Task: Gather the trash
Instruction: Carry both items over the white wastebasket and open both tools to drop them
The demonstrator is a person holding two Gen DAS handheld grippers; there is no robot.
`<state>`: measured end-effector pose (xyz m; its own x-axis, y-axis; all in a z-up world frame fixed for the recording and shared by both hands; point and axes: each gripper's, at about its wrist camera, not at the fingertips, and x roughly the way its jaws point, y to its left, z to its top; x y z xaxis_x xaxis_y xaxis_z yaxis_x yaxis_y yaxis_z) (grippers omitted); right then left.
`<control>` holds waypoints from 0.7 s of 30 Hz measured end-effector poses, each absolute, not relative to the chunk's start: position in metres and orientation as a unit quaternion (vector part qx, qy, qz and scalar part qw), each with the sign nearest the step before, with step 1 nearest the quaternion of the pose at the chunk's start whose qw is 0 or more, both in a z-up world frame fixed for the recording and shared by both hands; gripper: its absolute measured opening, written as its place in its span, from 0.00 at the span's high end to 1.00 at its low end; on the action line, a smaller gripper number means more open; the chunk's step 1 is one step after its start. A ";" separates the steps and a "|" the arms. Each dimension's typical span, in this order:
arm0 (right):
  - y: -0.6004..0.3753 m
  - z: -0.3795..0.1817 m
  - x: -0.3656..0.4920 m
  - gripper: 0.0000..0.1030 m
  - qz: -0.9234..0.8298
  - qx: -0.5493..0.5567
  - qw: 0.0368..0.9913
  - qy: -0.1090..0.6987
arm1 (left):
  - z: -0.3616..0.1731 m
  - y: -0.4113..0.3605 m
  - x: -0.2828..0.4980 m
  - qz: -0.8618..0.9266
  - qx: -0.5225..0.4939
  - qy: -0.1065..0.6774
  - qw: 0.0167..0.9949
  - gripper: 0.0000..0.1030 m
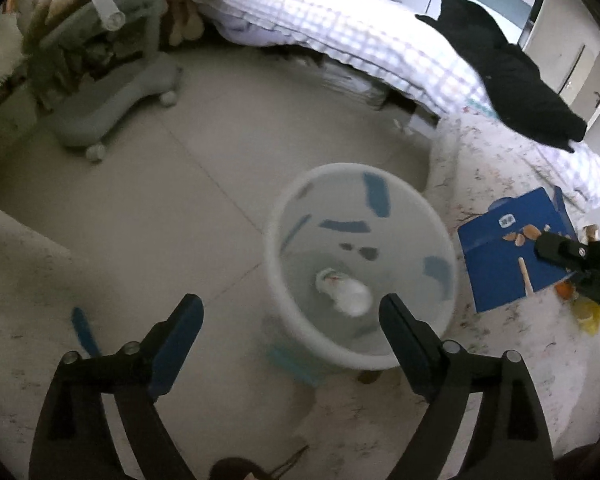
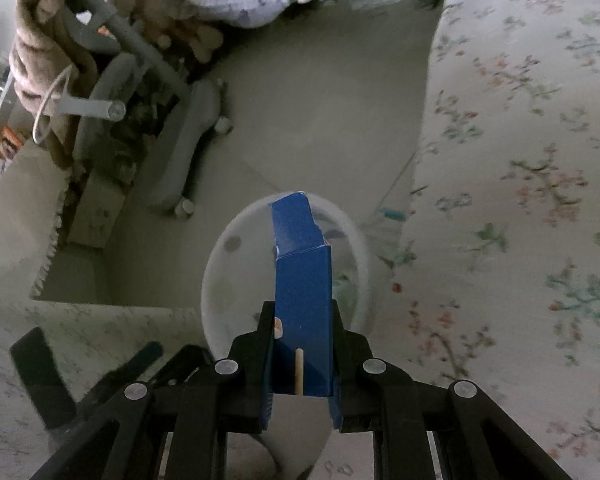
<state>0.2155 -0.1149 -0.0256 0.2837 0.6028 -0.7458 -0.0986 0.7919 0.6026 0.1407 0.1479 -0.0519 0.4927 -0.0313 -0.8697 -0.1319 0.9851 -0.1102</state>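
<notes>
The left gripper (image 1: 290,320) stood wide apart above the bin (image 1: 440,216), holding nothing. A bottle (image 1: 346,294) (blurred) lay inside the bin. The right gripper (image 2: 302,320) was clamped on a blue box (image 2: 304,300), held over the bin's rim. Beside the bin was a floral mat (image 2: 520,200).

left gripper (image 1: 291,312): black linkage arms, two tapering fingers
left fingers (image 1: 180,344): black outside, blue pads on the inner faces
left pivots: round silver screw heads, two a side
right gripper (image 2: 302,344): black, the same forked linkage
right fingers (image 2: 256,344): black, blue pad edges at the inner faces
right pivots: four silver screw heads in a row
</notes>
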 end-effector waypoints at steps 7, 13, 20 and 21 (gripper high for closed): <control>-0.089 -0.040 0.222 0.81 0.237 0.208 0.761 0.568 | -0.053 0.160 0.132 0.046 -0.079 0.507 0.857 0.08; -0.082 -0.029 0.219 0.35 0.229 0.183 0.775 0.560 | -0.046 0.160 0.126 0.045 -0.085 0.503 0.859 0.05; -0.093 -0.009 0.206 0.35 0.210 0.143 0.801 0.542 | -0.038 0.149 0.122 0.029 -0.087 0.504 0.859 0.05; -0.097 -0.006 0.204 0.35 0.204 0.136 0.806 0.539 | -0.037 0.145 0.122 0.024 -0.087 0.505 0.858 0.05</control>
<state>0.2036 -0.0965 -0.0055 0.3363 0.4761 -0.8125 -0.1828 0.8794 0.4396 0.1218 0.1455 -0.0372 0.4886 -0.0469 -0.8712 -0.1285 0.9838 -0.1250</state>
